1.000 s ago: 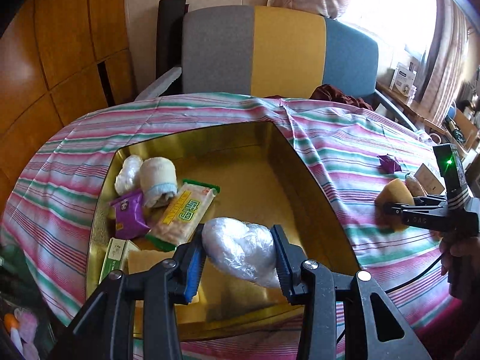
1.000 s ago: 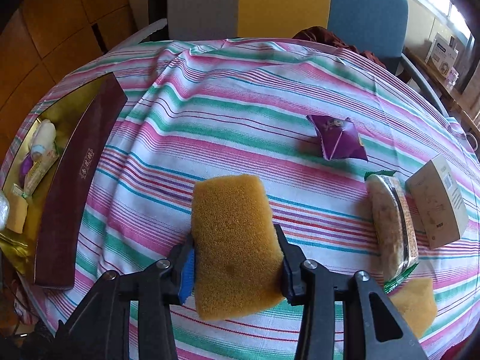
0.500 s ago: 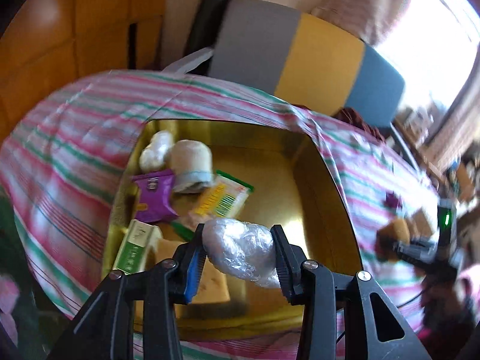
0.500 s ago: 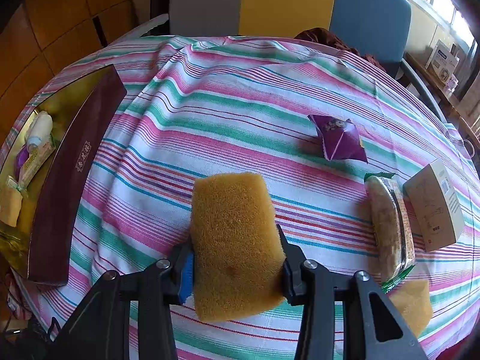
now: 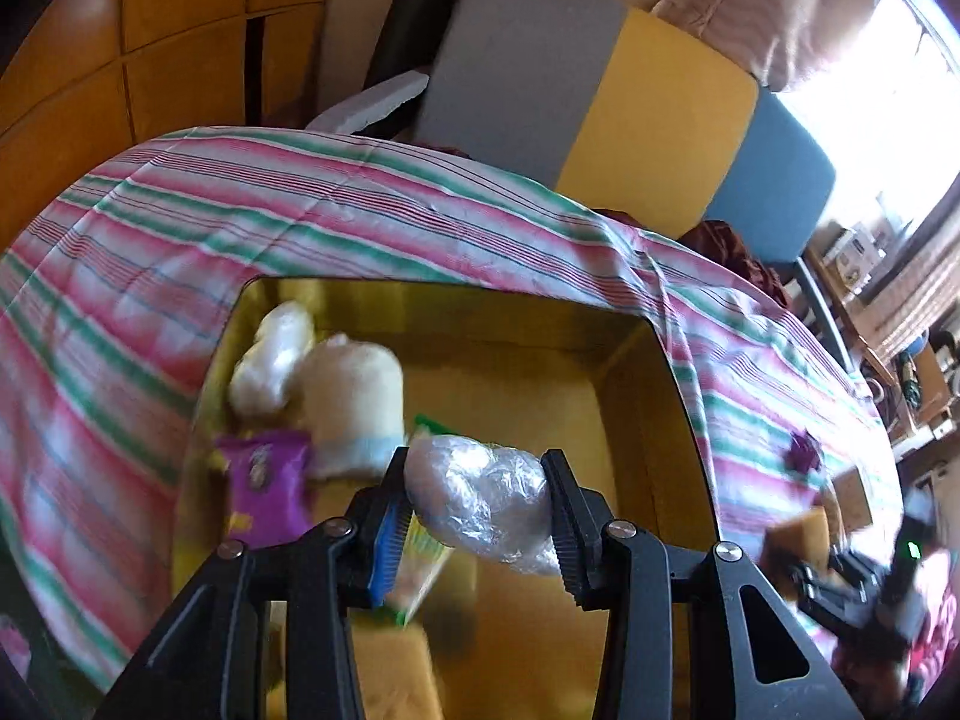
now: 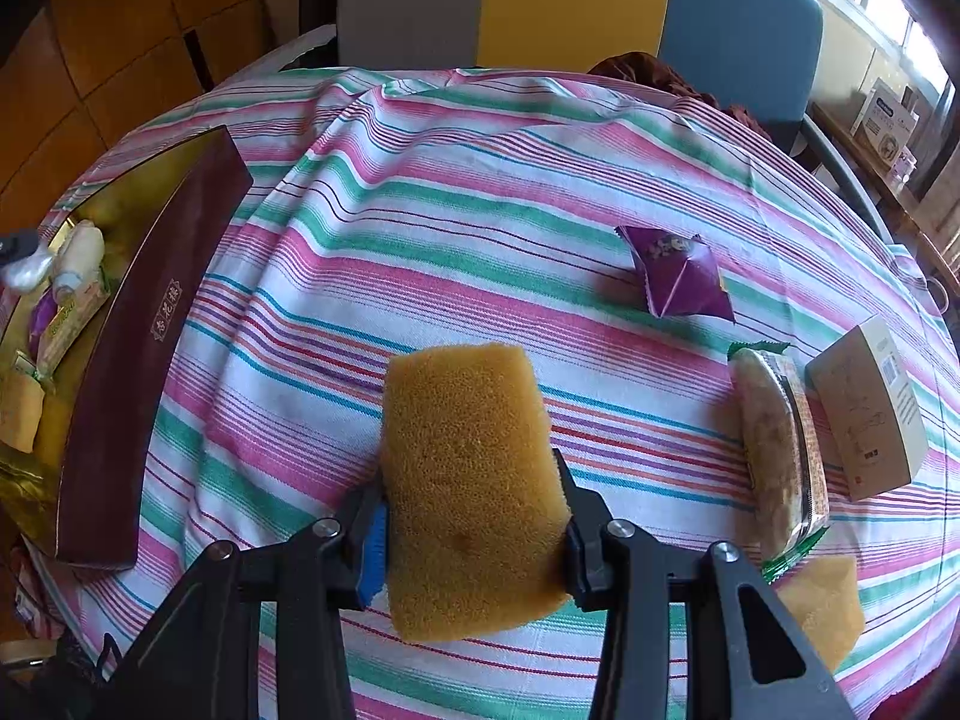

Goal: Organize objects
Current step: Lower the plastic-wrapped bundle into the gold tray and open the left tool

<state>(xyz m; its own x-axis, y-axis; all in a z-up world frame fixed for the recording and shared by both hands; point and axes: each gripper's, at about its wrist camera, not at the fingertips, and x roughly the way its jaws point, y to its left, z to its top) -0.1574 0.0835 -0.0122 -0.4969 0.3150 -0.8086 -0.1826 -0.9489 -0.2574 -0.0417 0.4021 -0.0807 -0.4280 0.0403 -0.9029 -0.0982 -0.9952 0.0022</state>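
My left gripper (image 5: 477, 507) is shut on a clear plastic-wrapped bundle (image 5: 480, 501) and holds it above the gold box (image 5: 636, 420). The box holds a purple packet (image 5: 264, 486), a white roll (image 5: 354, 402), a white wrapped lump (image 5: 270, 360), a green-edged biscuit pack (image 5: 420, 564) and a yellow sponge (image 5: 390, 672). My right gripper (image 6: 468, 504) is shut on a yellow sponge (image 6: 468, 480) above the striped tablecloth (image 6: 420, 228). The gold box (image 6: 138, 204) lies at the left of the right wrist view with its dark red wall facing me.
On the cloth to the right lie a purple packet (image 6: 678, 273), a wrapped biscuit pack (image 6: 777, 456), a small cardboard box (image 6: 864, 408) and another yellow sponge (image 6: 822, 606). A grey, yellow and blue chair (image 6: 570, 0) stands behind the table. Wooden panels (image 5: 120, 60) are at the left.
My left gripper has swung left and forward over the box with the bundle still held. My right gripper has moved slightly back with the sponge.
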